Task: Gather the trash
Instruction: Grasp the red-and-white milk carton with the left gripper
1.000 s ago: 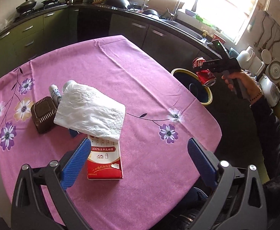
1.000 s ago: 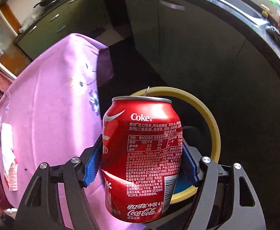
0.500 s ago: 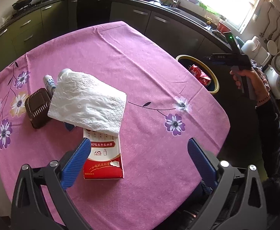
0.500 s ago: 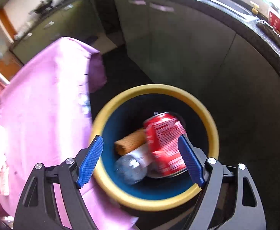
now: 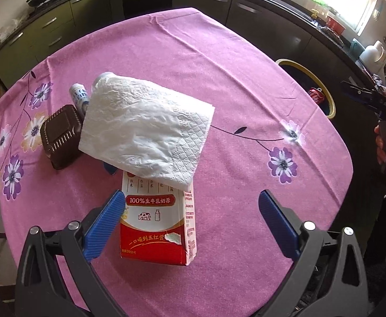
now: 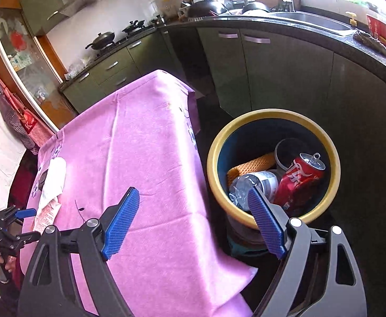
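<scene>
The red cola can (image 6: 300,182) lies inside the yellow-rimmed bin (image 6: 245,125), so that drop looks done. The right gripper (image 6: 193,220), its jaws just opened wide and empty, sits beside the bin over the table's edge. Well away from the bin, the left gripper (image 5: 191,223) hovers with jaws apart above the milk carton (image 5: 157,225), partly under a tissue (image 5: 146,132). Next, I judge, it must descend and clamp the carton.

Milk carton (image 5: 157,222): "100%", Chinese txt. Red can (image 6: 300,182): white script, illegible.
</scene>
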`<state>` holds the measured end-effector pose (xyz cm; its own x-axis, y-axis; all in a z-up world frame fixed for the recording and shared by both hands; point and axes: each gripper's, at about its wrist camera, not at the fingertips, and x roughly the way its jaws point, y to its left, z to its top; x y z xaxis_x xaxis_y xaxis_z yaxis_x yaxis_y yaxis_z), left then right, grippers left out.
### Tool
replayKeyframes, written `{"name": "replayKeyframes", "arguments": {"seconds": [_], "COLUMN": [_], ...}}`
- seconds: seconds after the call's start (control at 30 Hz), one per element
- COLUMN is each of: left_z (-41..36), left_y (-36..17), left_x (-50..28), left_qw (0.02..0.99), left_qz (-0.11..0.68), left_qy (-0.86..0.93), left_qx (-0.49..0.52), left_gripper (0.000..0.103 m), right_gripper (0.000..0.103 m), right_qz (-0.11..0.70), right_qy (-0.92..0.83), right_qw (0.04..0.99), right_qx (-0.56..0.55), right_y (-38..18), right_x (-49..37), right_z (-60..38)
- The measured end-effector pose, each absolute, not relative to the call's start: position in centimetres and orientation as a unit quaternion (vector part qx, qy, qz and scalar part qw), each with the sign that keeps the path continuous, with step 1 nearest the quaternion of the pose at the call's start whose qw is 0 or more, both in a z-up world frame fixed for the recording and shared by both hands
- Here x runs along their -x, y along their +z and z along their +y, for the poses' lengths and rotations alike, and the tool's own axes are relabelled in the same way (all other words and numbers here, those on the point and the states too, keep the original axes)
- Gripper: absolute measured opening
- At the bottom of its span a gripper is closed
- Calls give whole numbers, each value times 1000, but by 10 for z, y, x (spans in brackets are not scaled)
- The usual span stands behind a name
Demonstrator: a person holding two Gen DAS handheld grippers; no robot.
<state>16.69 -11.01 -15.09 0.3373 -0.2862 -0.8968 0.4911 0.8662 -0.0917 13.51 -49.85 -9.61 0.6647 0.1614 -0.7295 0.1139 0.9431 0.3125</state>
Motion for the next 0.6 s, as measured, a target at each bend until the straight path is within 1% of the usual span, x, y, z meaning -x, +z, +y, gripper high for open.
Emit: {"name": "replayKeyframes", "arguments": {"seconds": [0.13, 0.6], "left_z": [-102, -109], "left_y": [-149, -168], "left_x": [-167, -173], "left_qw": [815, 808], "left_qz": [525, 537], "left_qy": [-230, -218], "left_qx": [-88, -110], "left_gripper": [96, 95], "right_gripper": [83, 83], "right_qz": [411, 425], "right_qy": [30, 51], "right_qw": [894, 878], "right_qx": [-178, -215], "right_y": [-106, -135], "right_x": [-135, -142], "right_z": [-490, -486]}}
